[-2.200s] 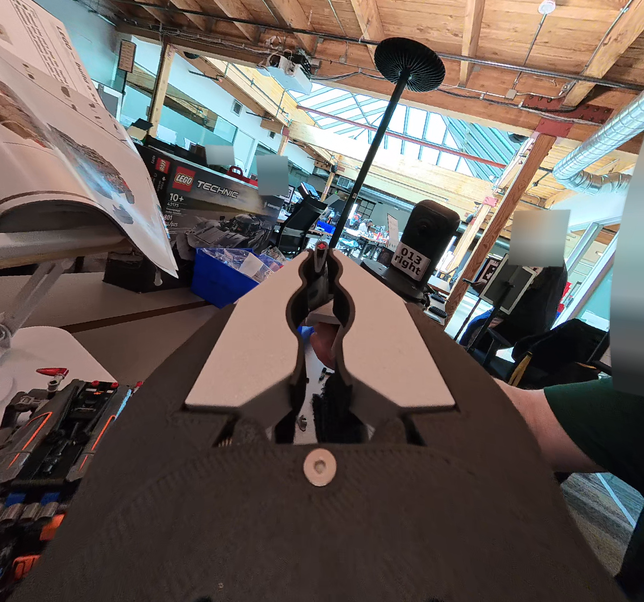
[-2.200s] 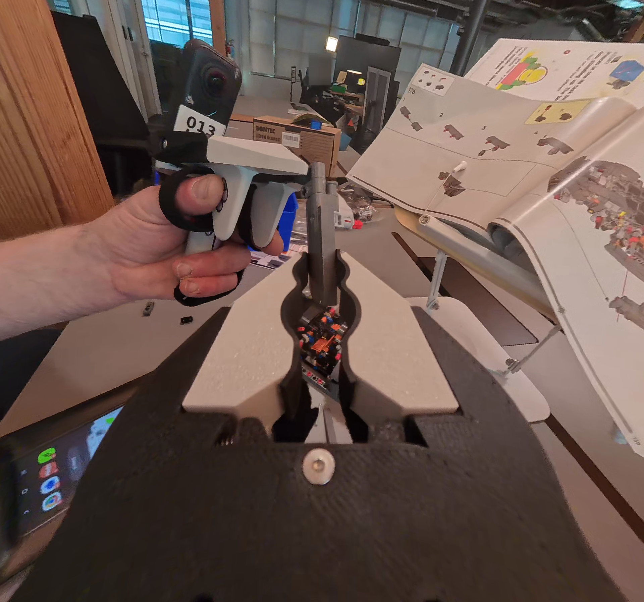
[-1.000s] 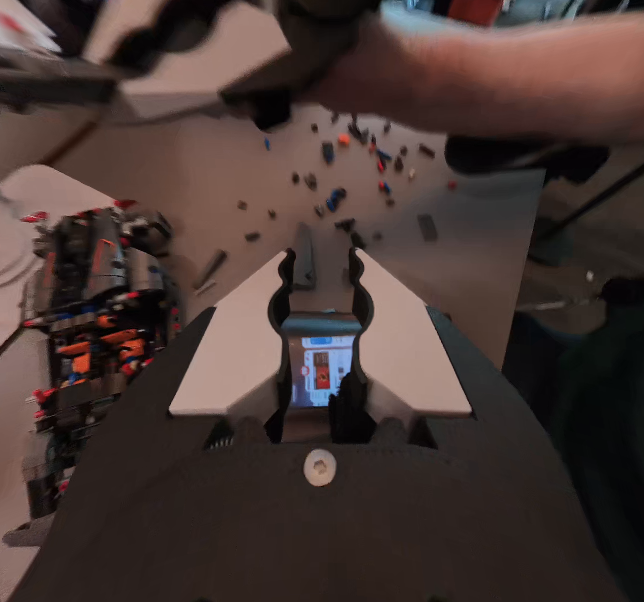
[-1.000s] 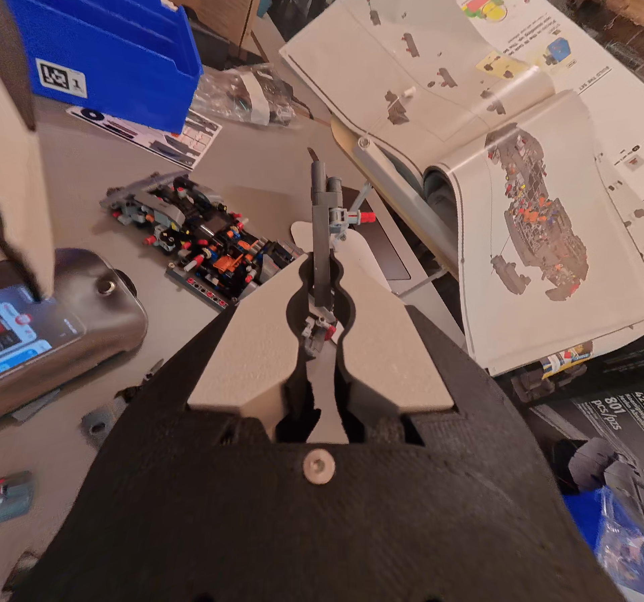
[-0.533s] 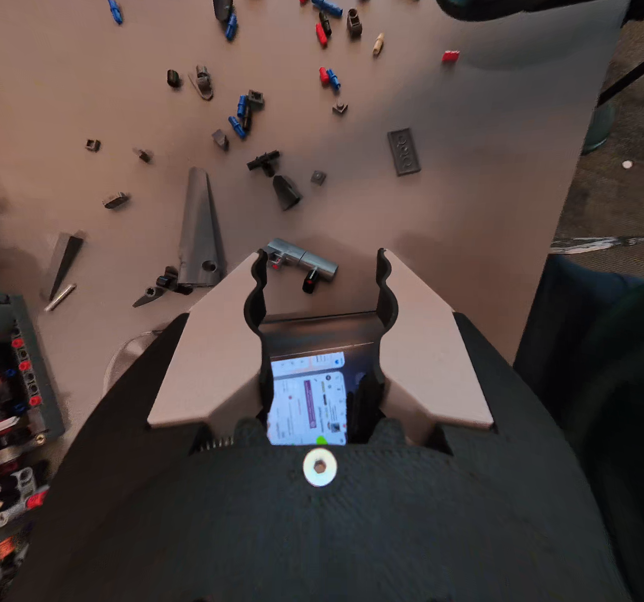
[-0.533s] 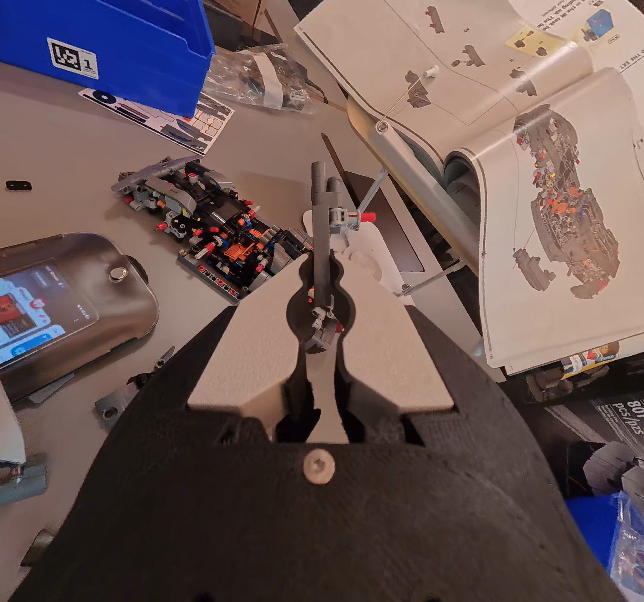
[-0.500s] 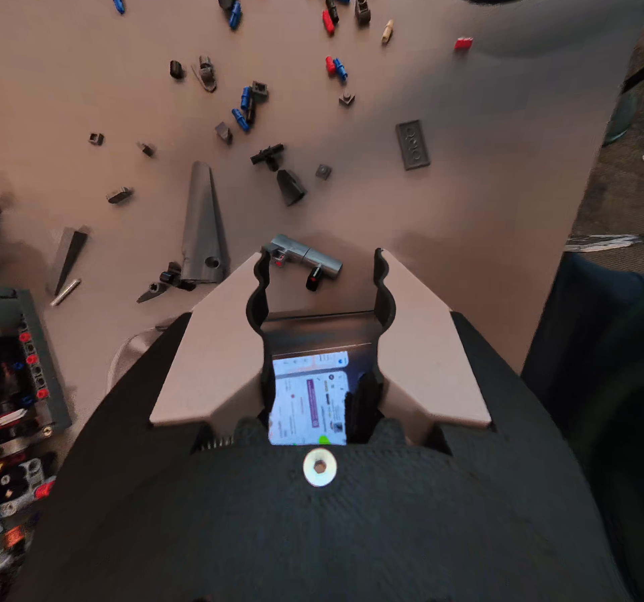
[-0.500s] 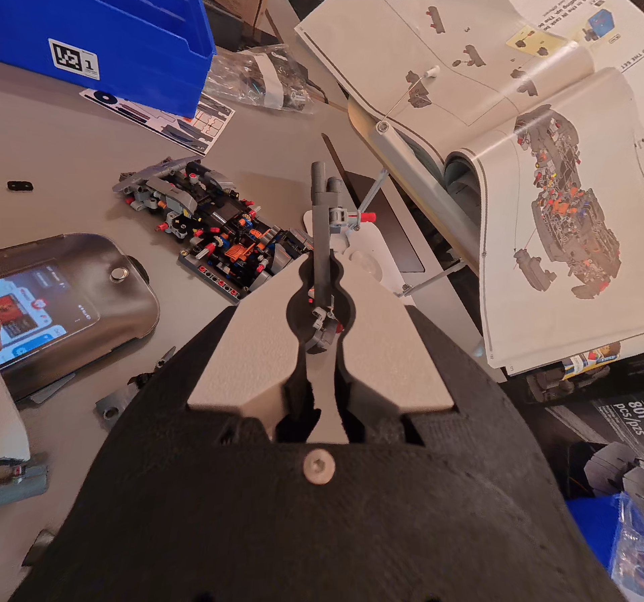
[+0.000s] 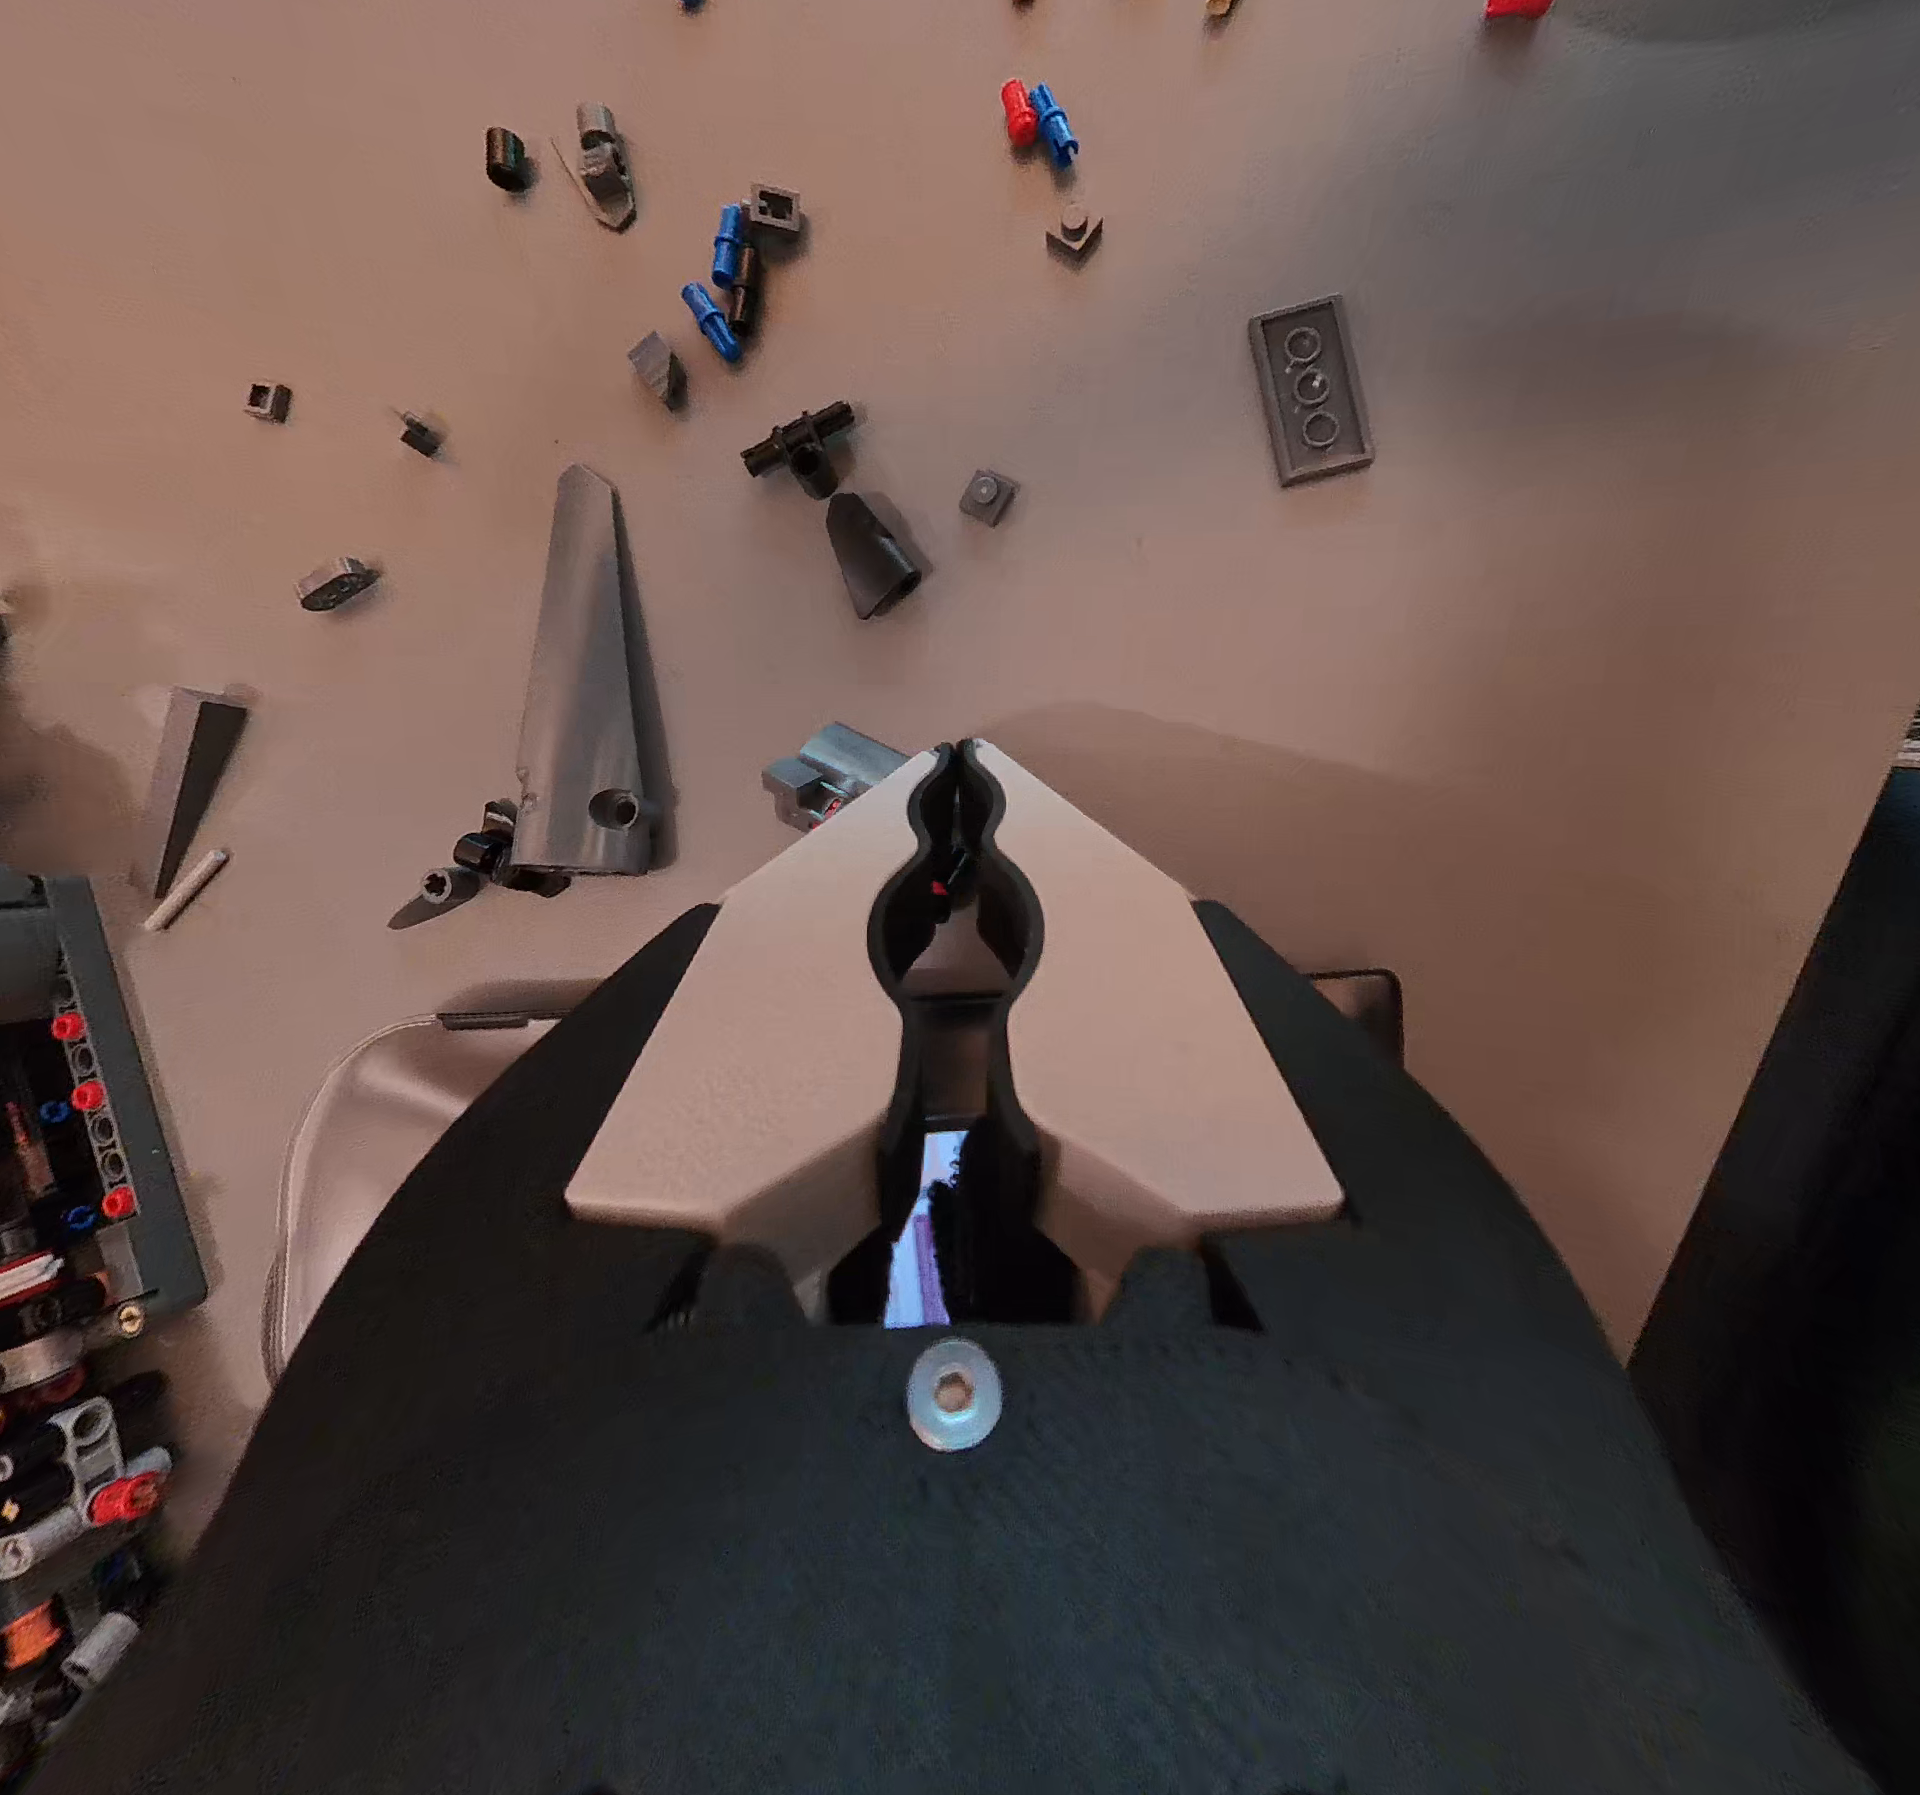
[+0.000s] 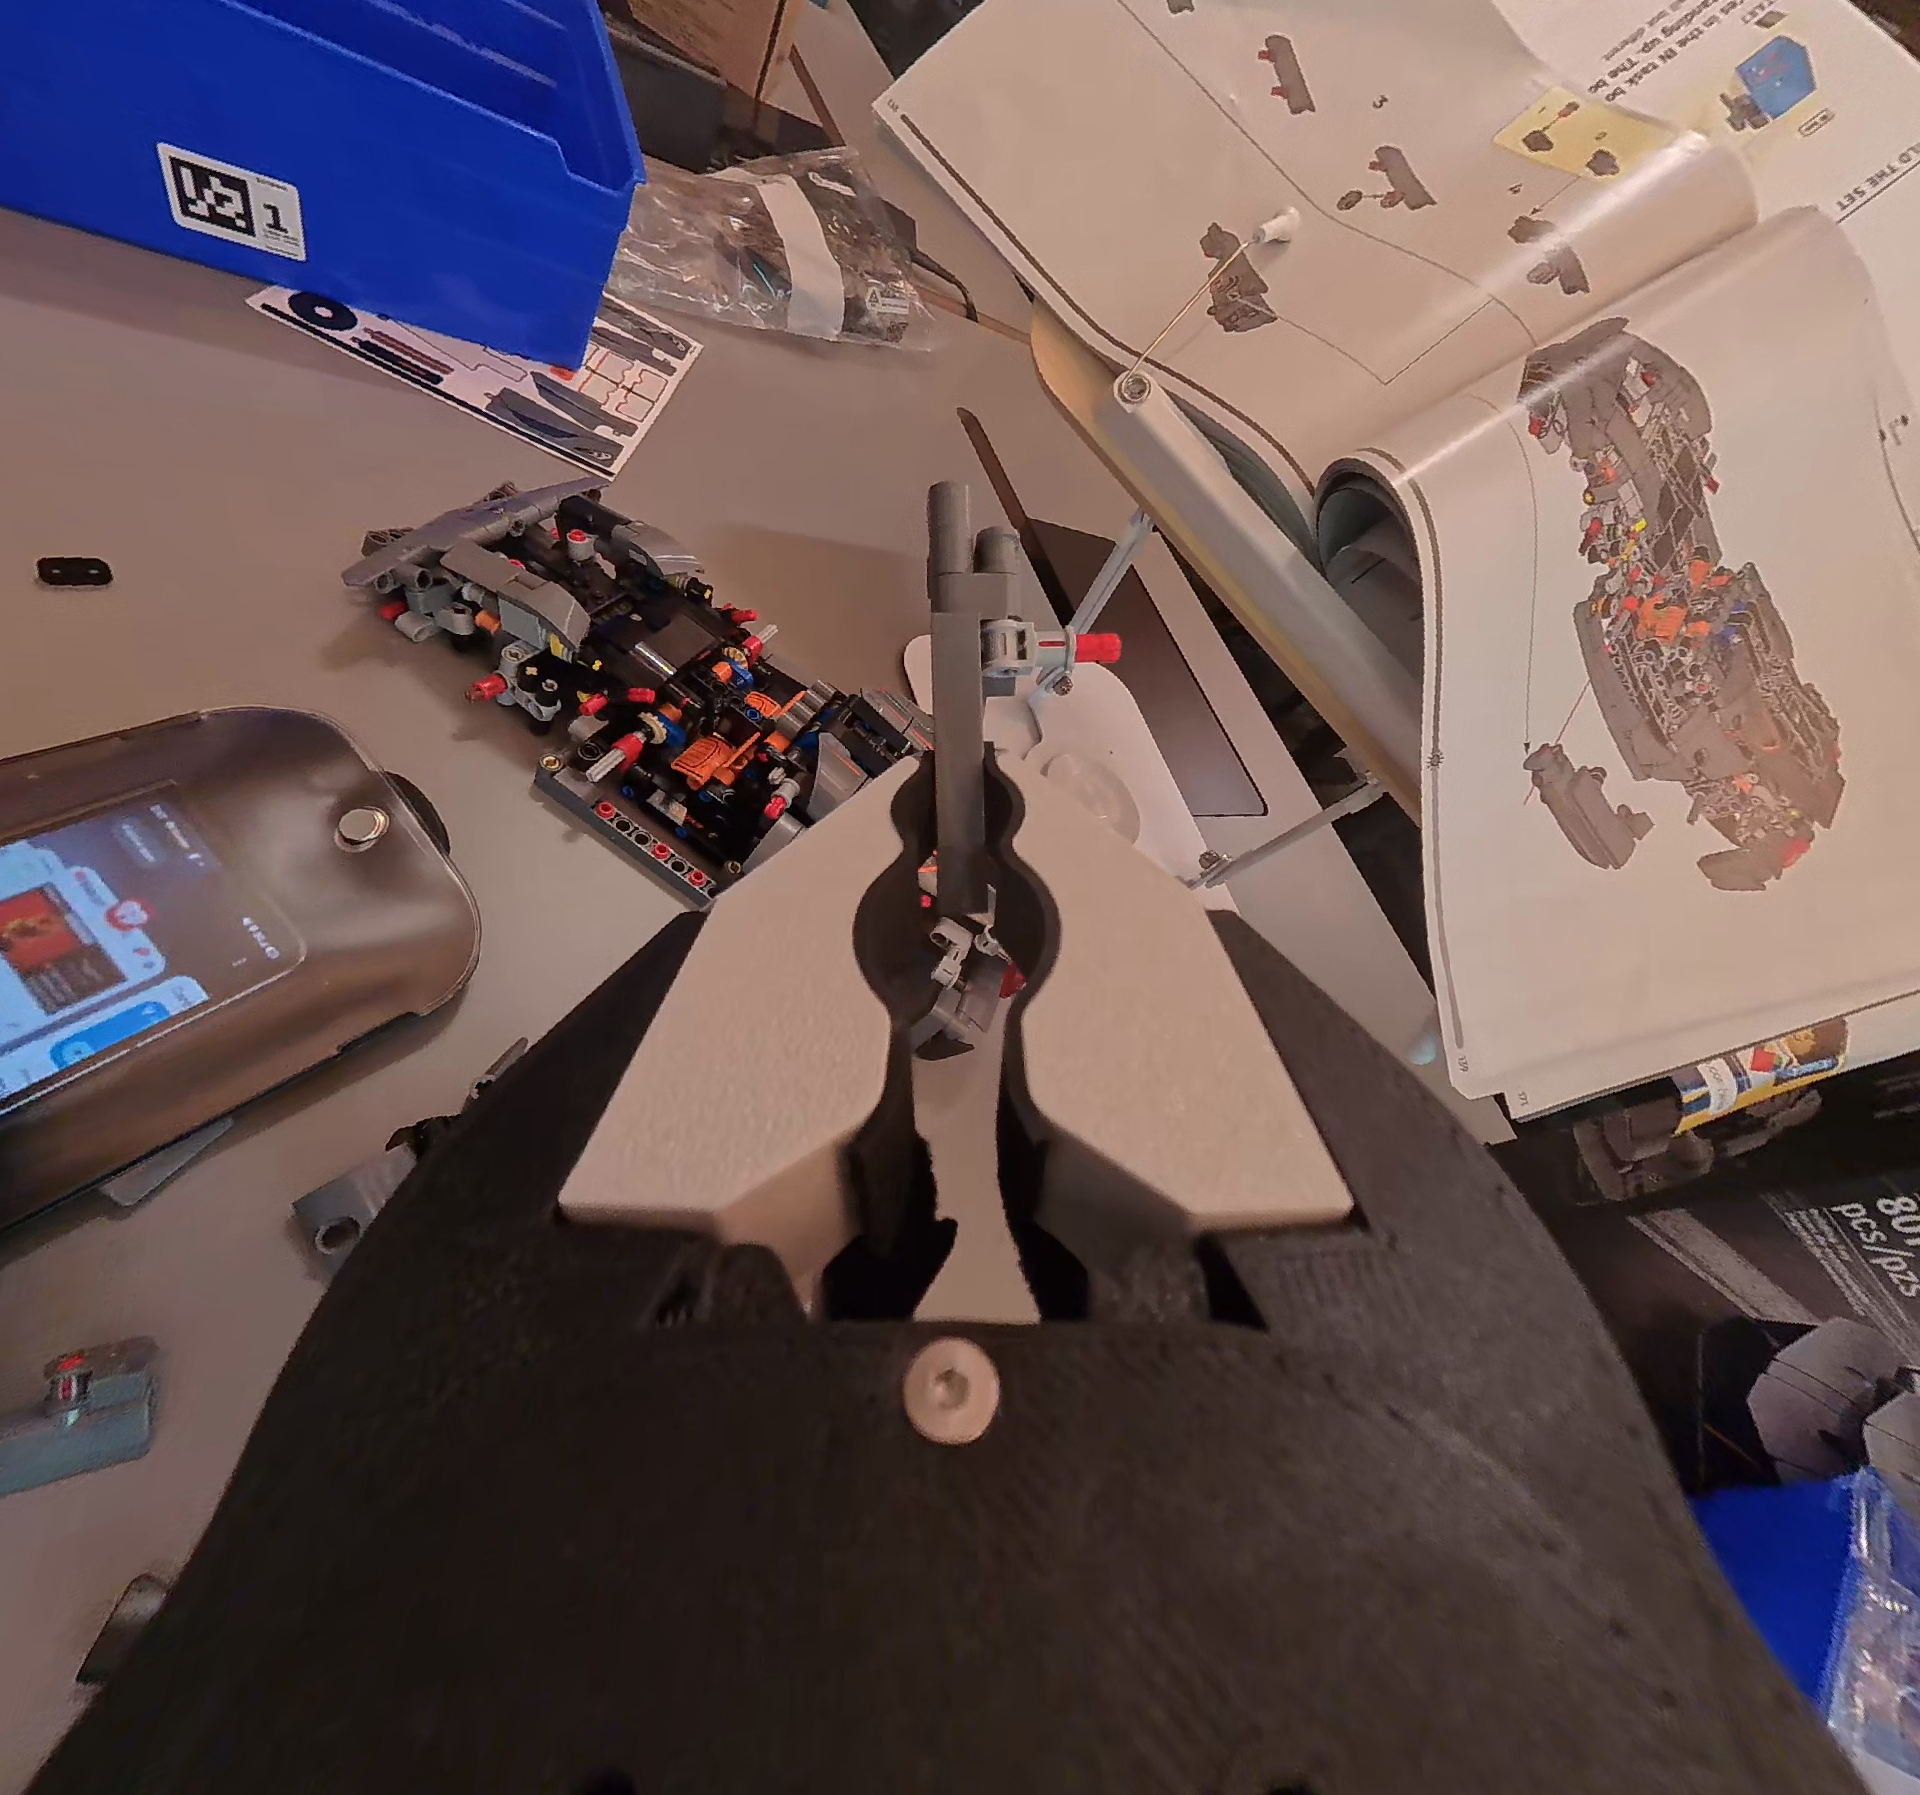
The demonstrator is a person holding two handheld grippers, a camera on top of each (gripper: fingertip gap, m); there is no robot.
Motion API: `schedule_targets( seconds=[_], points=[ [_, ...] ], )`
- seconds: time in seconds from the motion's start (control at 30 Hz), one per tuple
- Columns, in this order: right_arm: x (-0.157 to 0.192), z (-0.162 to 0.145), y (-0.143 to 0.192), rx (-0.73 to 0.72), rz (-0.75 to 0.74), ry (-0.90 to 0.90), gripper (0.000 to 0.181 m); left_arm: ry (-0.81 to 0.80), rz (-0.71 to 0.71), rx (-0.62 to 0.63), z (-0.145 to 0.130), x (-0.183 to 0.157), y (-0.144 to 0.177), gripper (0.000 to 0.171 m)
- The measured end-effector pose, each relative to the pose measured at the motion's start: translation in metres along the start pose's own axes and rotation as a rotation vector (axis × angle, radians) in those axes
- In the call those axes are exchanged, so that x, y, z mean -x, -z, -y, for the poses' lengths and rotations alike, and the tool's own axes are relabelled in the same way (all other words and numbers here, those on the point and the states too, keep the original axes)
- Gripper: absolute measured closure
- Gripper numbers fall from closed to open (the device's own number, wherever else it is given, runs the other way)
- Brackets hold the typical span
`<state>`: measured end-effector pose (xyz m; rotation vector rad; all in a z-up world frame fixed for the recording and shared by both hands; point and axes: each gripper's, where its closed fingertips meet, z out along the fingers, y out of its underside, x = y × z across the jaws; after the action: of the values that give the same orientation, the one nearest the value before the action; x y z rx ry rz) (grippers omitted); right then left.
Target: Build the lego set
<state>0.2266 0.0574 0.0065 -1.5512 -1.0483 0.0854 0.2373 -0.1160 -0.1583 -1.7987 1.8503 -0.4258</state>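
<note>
My left gripper (image 9: 958,756) is shut low over the table on a small grey assembly (image 9: 826,771). One end of the assembly sticks out left of the fingers, and a black and red bit of it shows between the jaws. My right gripper (image 10: 961,769) is shut on a long dark grey assembly (image 10: 956,685) with a red pin. It holds it upright above the half-built car chassis (image 10: 644,675). The chassis also shows at the left edge of the left wrist view (image 9: 73,1226). The open instruction booklet (image 10: 1507,519) stands on the right.
Loose parts lie ahead of the left gripper: a long grey wedge panel (image 9: 584,685), a grey plate (image 9: 1311,389), a black cone (image 9: 873,556) and blue pins (image 9: 717,291). A phone (image 10: 187,914), a blue bin (image 10: 291,83), a sticker sheet (image 10: 499,374) and a parts bag (image 10: 769,259) surround the chassis. Some 25 centimeters of space lies between my two pairs of fingers. To reach the black cone (image 9: 873,556) in a straight line is about 4 centimeters for my left fingers, about 20 centimeters for my right.
The left gripper swung down from the air to the table, opened wide around the small grey assembly, then shut. The right gripper tilted down over the chassis and still holds its long assembly.
</note>
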Motion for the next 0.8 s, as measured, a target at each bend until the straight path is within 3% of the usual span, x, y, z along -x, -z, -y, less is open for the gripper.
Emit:
schedule_targets(
  seconds=[0.7, 0.8],
  points=[
    [0.0, -0.001, -0.001, -0.023, 0.039, -0.079, 0.177, 0.009, 0.034, -0.115, 0.008, 0.019, 0.026, 0.171],
    [0.0, -0.001, -0.001, -0.029, 0.047, -0.086, 0.177, 0.017, 0.055, -0.144, 0.013, 0.025, 0.033, 0.165]
  ],
)
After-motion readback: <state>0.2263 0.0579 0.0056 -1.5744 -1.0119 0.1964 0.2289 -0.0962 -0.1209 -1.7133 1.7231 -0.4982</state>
